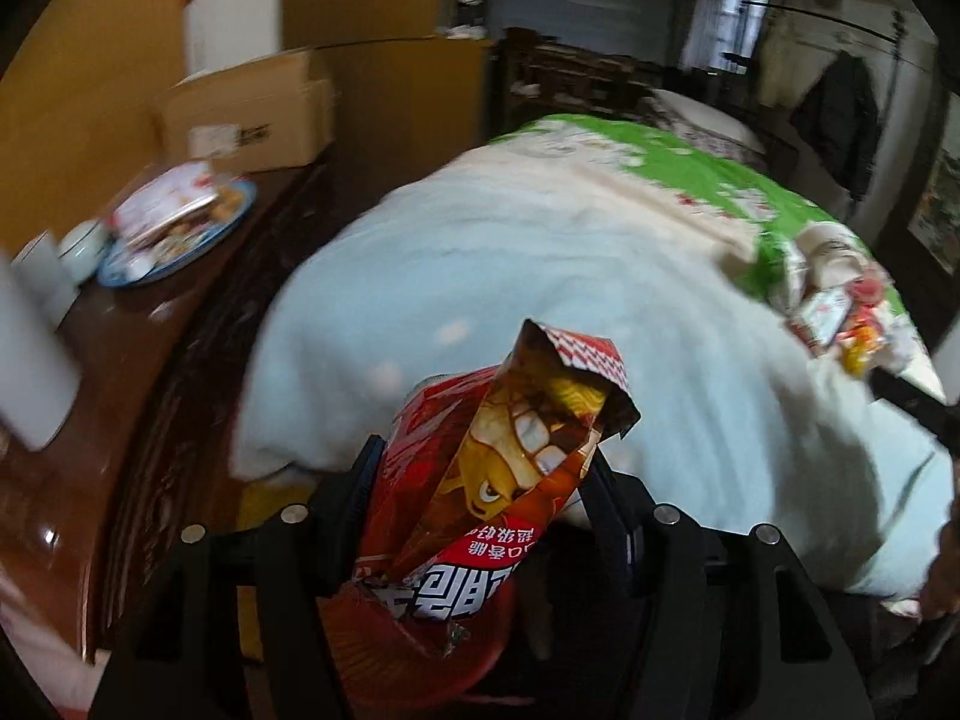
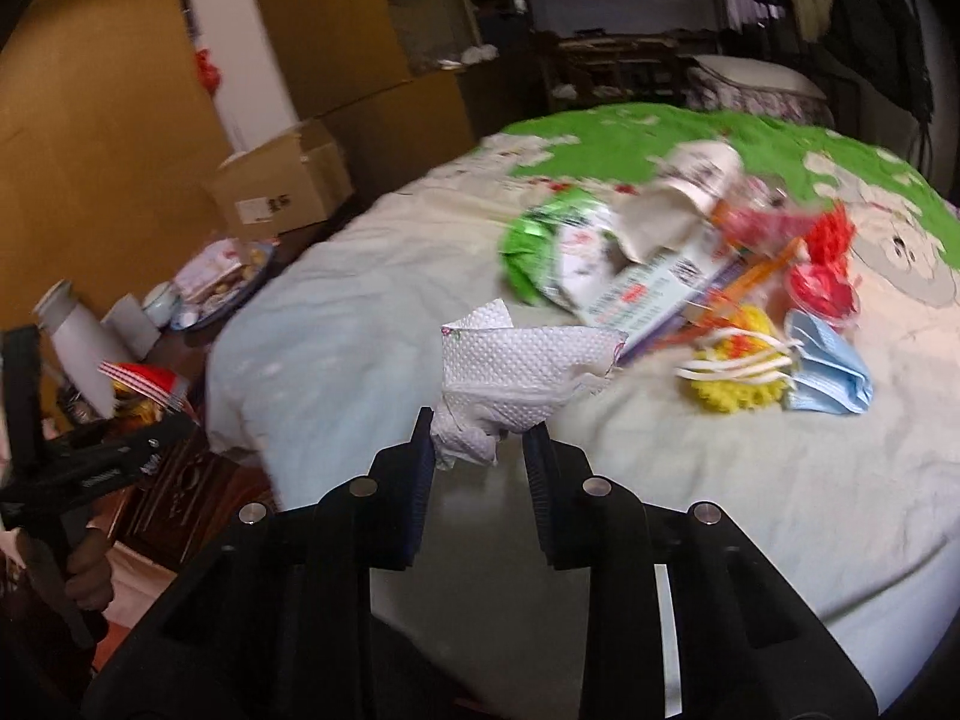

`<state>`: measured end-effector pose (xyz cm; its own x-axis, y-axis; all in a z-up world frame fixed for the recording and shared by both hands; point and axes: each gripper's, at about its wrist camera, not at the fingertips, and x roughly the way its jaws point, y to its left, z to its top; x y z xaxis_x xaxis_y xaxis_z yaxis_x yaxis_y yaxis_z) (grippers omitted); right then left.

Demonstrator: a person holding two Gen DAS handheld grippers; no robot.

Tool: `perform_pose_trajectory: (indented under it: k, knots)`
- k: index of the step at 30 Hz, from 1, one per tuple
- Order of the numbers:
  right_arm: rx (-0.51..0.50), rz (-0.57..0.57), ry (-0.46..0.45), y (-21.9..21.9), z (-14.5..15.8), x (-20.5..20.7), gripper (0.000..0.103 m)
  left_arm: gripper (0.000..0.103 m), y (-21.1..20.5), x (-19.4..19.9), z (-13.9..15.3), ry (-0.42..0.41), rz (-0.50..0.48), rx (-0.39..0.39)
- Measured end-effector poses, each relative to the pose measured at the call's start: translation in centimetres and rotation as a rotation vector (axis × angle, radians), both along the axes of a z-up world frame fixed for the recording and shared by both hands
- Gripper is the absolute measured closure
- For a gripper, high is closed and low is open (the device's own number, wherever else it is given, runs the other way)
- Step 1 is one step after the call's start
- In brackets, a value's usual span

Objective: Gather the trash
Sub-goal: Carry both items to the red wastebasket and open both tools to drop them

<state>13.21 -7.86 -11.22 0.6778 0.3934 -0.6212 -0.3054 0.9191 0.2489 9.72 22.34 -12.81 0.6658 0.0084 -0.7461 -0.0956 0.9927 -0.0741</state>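
Observation:
My left gripper (image 1: 483, 456) is shut on a red and orange snack bag (image 1: 510, 456), held upright at the bed's left side above a red bin (image 1: 414, 654). My right gripper (image 2: 483, 429) is shut on a crumpled white paper towel (image 2: 516, 366), held just above the bed. A heap of trash (image 2: 690, 264) lies on the bed beyond it: green and white wrappers, a paper cup, red plastic, a yellow sponge (image 2: 738, 372) and a blue face mask (image 2: 828, 372). The same heap shows at the far right of the left wrist view (image 1: 840, 300). The left gripper also shows in the right wrist view (image 2: 108, 456).
The bed (image 2: 720, 510) has a pale blue and green cover. A dark wooden sideboard (image 1: 120, 396) on the left carries a blue plate of snacks (image 1: 174, 228), white cups, a white bottle (image 2: 78, 348) and a cardboard box (image 1: 246, 114). Yellow walls stand behind.

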Motion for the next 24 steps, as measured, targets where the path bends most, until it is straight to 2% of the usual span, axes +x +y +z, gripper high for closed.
perform_pose_trajectory:
  k: [2,6,10,15,20,24]
  knots:
    - [-0.004,0.042,-0.003,1.8,0.5,-0.4,0.073,0.033,1.7,-1.0,-1.0,0.024,0.039,-0.005]
    - [-0.013,0.118,0.004,4.8,0.9,-2.2,0.073,0.011,4.3,-2.1,-4.5,0.118,0.111,0.029]
    - [-0.053,0.186,0.02,8.3,0.9,-3.0,0.073,0.008,5.2,-2.2,-7.1,0.187,0.122,0.08]
    - [-0.091,0.258,0.065,12.0,-0.2,-3.1,0.073,0.007,6.8,-2.2,-8.2,0.18,0.128,0.053]
    - [-0.109,0.346,0.152,15.6,-2.3,-2.6,0.072,0.006,11.0,-3.2,-8.7,0.16,0.254,-0.026]
    - [-0.122,0.419,0.207,18.7,-3.9,-2.4,0.07,0.006,13.3,-4.1,-9.3,0.163,0.349,-0.036]
